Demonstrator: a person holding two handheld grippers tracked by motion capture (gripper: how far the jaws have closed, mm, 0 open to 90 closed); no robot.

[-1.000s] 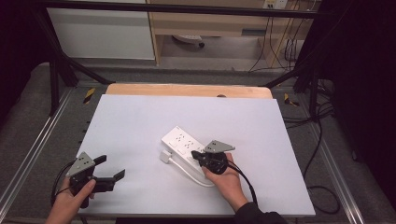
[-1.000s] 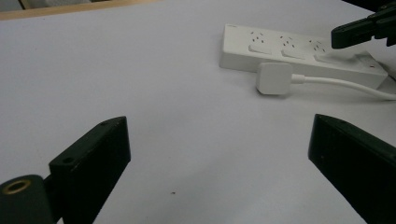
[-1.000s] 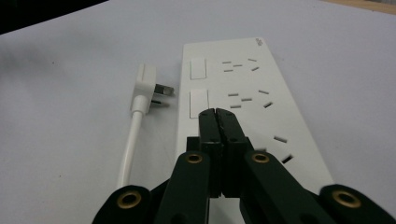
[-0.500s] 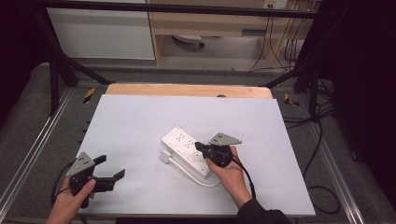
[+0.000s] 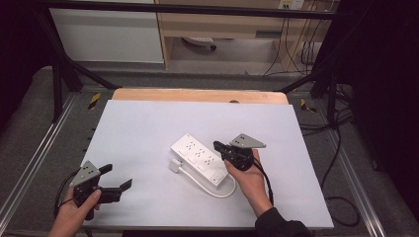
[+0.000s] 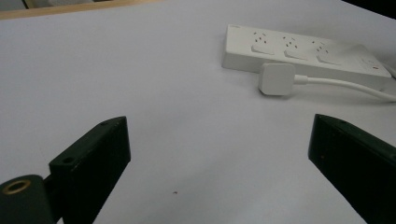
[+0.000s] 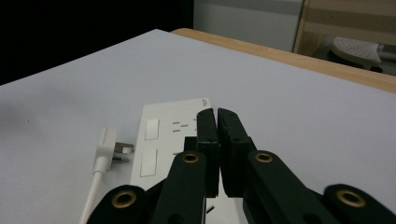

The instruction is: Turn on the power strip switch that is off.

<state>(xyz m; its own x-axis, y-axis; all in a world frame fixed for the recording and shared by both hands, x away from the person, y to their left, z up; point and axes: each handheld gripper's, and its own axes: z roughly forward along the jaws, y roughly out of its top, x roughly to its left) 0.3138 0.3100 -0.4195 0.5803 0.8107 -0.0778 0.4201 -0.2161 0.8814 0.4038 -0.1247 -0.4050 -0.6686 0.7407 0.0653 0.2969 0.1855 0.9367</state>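
**White power strip: right tongs lifted clear**

White power strip (image 5: 203, 157) lies mid-worktop (image 5: 148, 123), its plug (image 5: 174, 165) just beside its near edge. Nearer than the strip, the left tongs (image 5: 117, 178) stay wide open and empty. The right tongs (image 5: 221, 146), pressed shut on nothing, have risen off the strip's far-right end, suggesting a switch press is finished.

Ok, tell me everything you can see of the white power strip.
The power strip is a long white block, plastic by its look, lying flat and slantwise near the table's middle. Its top carries three socket groups, each with a switch. A white cord loops from one end to its plug, which lies beside it. The right gripper, jaws shut, is above its right side; contact is unclear.
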